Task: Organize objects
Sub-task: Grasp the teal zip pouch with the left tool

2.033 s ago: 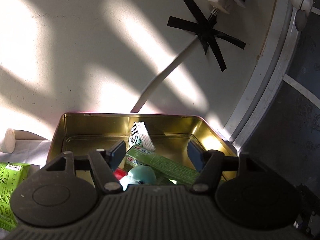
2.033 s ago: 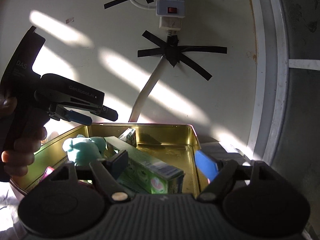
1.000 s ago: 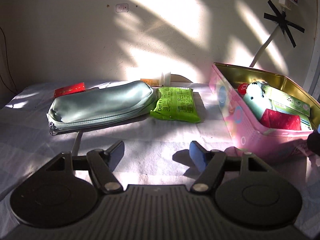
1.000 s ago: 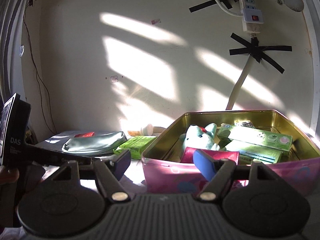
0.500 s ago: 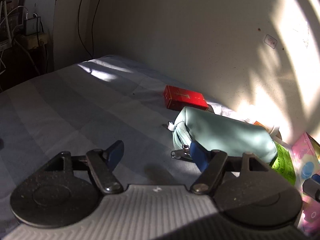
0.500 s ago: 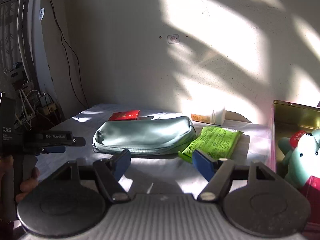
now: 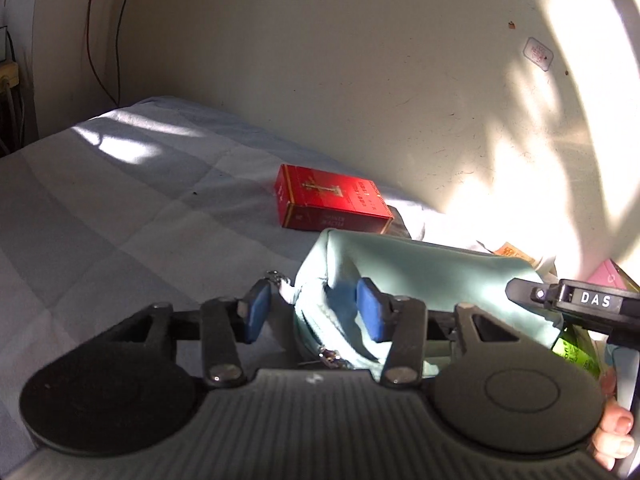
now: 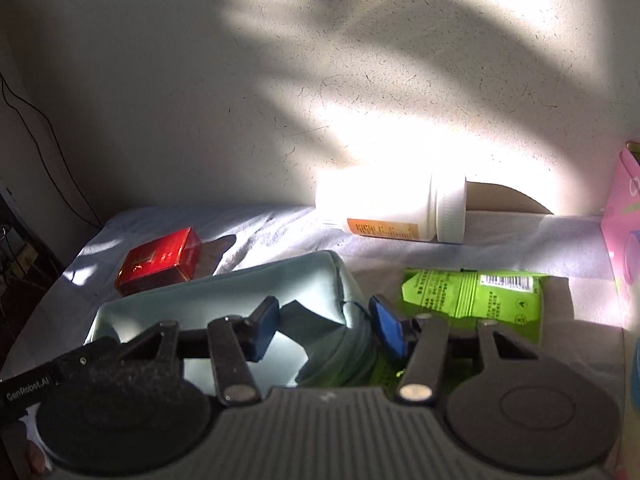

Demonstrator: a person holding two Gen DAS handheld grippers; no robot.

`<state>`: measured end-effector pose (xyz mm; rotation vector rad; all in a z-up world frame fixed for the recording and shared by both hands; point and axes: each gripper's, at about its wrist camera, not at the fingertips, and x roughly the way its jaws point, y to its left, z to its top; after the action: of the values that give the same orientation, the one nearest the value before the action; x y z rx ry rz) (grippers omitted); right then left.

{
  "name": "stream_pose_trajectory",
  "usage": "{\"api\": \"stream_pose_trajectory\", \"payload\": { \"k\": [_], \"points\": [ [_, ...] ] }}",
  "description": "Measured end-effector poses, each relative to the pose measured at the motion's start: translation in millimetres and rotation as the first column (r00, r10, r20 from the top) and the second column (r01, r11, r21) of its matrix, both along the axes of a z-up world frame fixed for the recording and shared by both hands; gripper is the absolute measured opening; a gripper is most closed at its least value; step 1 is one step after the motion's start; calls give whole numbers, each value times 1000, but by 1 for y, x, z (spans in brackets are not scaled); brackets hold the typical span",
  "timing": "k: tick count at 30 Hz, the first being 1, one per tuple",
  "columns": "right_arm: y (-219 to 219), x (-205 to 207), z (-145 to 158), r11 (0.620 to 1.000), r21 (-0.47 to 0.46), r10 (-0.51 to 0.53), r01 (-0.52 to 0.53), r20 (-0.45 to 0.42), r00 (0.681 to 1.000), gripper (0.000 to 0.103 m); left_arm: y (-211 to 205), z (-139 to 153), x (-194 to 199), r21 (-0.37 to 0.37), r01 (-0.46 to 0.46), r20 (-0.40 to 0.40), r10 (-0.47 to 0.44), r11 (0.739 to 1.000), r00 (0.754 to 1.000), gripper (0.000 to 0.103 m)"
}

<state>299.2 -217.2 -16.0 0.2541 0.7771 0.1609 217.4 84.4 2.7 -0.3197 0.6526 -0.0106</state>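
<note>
Both grippers have swung away from the pink tin and are now on the mint-green pouch (image 7: 432, 276), one at each end.

Bed sheet (image 7: 100, 220), pale checked, carries everything. Pouch lies across it, long axis roughly along the wall.

Left gripper (image 7: 316, 312): jaws pressed in, pinching the zipper end of the pouch, fabric bunched between the blue pads. Right gripper (image 8: 326, 330): jaws closing, pouch's other end between them; left pad on the fabric, right pad at the end corner, can't tell if it's pressing yet.

Green wipes pack (image 8: 476, 294) just beside the pouch's right end. White bottle (image 8: 392, 214) on its side against the wall, behind pouch and pack. Red box (image 7: 330, 202) flat behind the zipper end, near the pouch. Pink tin (image 8: 626, 220) only a sliver at the right edge.
</note>
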Motion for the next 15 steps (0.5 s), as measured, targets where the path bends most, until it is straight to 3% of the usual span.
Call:
{"api": "stream_pose_trajectory", "payload": {
  "k": [4, 8, 12, 15],
  "points": [
    [13, -38, 15, 998, -37, 47, -47, 11, 999, 39, 0, 9, -24, 54, -24, -33, 26, 998, 999, 37],
    [22, -104, 23, 984, -96, 154, -149, 39, 987, 39, 10, 12, -76, 45, 2, -61, 0, 999, 998, 37],
    [15, -175, 16, 973, -77, 224, -219, 62, 973, 39, 5, 10, -141, 67, 56, -40, -53, 996, 998, 37],
    [-2, -226, 13, 977, -58, 211, -206, 99, 972, 39, -12, 8, -181, 71, 95, -11, -94, 993, 995, 37]
  ]
}}
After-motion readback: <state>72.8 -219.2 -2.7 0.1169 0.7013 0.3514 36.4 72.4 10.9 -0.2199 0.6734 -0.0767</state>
